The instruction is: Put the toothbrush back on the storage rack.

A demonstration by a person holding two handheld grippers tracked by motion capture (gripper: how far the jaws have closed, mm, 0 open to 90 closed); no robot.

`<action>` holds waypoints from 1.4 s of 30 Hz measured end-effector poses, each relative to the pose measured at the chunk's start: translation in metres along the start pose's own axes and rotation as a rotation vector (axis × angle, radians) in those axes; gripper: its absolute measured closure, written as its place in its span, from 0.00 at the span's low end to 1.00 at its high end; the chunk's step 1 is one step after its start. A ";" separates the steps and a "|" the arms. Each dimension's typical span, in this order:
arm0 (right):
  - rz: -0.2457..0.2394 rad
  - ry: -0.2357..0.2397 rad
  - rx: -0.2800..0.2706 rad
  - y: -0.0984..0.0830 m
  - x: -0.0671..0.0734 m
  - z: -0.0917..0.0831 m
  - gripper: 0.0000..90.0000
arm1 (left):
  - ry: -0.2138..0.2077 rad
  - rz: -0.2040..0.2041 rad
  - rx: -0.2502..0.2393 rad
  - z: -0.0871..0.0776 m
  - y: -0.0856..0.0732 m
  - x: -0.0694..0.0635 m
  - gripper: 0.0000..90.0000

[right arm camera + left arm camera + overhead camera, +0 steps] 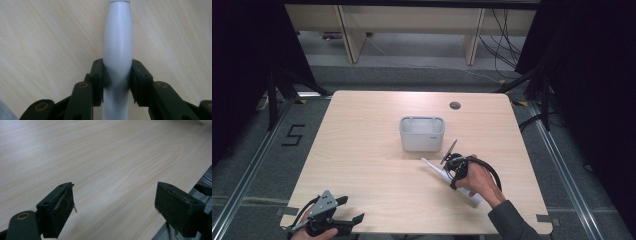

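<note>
We see the right gripper [117, 82] with its jaws clenched on a slim white handle [117, 47], which runs forward between them over the desk [362, 165], just in front of the grey bin [422, 133]. The left gripper [115, 207] hangs at the desk's near-left corner, jaws spread wide, nothing between them.

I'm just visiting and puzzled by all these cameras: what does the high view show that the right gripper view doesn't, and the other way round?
High view alone: the whole table, a grey bin at its middle, the left gripper open near the front left corner, the floor and shelving behind.

Right gripper view alone: up close, its jaws pressed against both sides of the white handle.

Both: the right gripper shut on that white handle, which lies on the pale wood.
</note>
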State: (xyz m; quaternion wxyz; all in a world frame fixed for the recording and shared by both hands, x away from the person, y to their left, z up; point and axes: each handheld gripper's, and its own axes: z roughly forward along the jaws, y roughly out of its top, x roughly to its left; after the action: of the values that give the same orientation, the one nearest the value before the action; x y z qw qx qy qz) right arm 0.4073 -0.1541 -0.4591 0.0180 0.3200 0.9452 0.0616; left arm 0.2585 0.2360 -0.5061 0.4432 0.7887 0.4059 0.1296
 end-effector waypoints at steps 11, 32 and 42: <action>-0.005 0.047 -0.274 -0.014 0.011 -0.038 0.74 | -0.001 0.000 -0.003 0.001 0.000 0.000 0.17; 0.032 0.010 -0.814 -0.002 -0.007 -0.064 0.74 | 0.004 0.006 0.007 -0.001 0.000 0.001 0.17; 0.072 0.003 -0.950 0.015 -0.009 -0.064 0.74 | 0.000 0.003 0.002 0.000 0.000 0.001 0.17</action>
State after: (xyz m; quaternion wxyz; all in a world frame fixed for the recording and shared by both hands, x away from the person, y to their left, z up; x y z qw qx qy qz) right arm 0.4189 -0.1549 -0.3936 0.1588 0.3087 0.8008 0.4881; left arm 0.2592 0.2373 -0.5066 0.4424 0.7897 0.4047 0.1299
